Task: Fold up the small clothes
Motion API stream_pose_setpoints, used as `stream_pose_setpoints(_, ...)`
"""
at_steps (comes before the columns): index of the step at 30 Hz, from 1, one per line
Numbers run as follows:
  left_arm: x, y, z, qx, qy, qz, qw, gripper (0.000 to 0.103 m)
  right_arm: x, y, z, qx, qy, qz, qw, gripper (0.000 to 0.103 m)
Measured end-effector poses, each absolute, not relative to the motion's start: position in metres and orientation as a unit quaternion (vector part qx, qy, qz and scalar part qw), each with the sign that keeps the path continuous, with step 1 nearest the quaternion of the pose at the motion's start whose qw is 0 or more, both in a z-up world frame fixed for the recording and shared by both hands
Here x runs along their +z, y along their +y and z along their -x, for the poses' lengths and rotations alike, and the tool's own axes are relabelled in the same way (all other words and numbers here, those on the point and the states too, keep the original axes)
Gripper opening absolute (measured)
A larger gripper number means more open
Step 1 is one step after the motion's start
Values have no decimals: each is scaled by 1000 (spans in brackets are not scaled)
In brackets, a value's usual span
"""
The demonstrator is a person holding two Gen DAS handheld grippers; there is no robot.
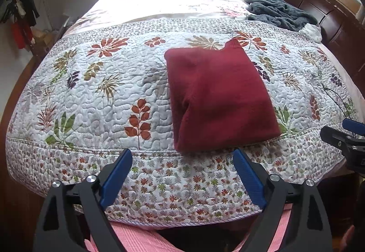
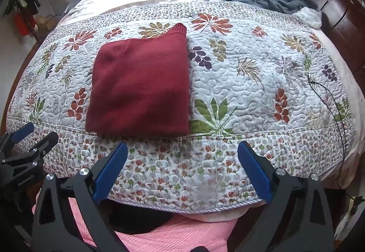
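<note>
Blue-padded fingers of the left gripper (image 1: 182, 156) frame the foot of a bed, spread wide and holding nothing, while the right gripper (image 2: 182, 149) hangs just as wide apart and equally empty over the quilt's small-flower border. Between and beyond them, at about 12 o'clock in the left view and 11 o'clock in the right, a dark red knit sweater (image 1: 216, 96) lies on the floral quilt (image 1: 102, 92) as a compact rectangle, its near edge just inside the stitched border seam and a ribbed corner poking out at the far end. Its squared, layered shape suggests the folding of this piece is finished or nearly so, and both tools held back from it, well clear of the fabric, fits a release rather than a grasp. At 1 o'clock, near the dark wooden headboard (image 1: 330, 17), a crumpled grey fleece blanket (image 1: 280, 12) sits beside something white (image 1: 312, 31), too bunched to identify. Pink checked fabric (image 1: 136, 238) shows below the quilt's hem. No basket, drawer or other container is visible in either view.
</note>
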State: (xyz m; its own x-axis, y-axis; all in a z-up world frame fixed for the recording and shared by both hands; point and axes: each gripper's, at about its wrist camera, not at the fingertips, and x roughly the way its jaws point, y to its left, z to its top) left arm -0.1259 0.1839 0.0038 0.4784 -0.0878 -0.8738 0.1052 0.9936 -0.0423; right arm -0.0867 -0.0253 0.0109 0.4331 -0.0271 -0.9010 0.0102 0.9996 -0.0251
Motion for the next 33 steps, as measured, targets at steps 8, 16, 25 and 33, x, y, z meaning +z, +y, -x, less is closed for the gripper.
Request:
stream_pose_setpoints(8, 9, 180, 123, -45, 498, -16, 866, 90, 15, -26, 81, -15, 529, 12, 848, 97)
stream_pose_setpoints(16, 10, 174, 120, -48, 498, -22, 866, 90, 9, -31, 75, -20, 533, 13, 846, 97)
stream_pose_setpoints(25, 3, 172, 118, -46, 505, -28, 862, 90, 2, -36, 71, -25, 537, 11, 843, 97)
stream_pose_setpoints(33, 0, 171, 116, -46, 507, -30, 860, 90, -3, -38, 67, -22, 542, 6, 840, 97)
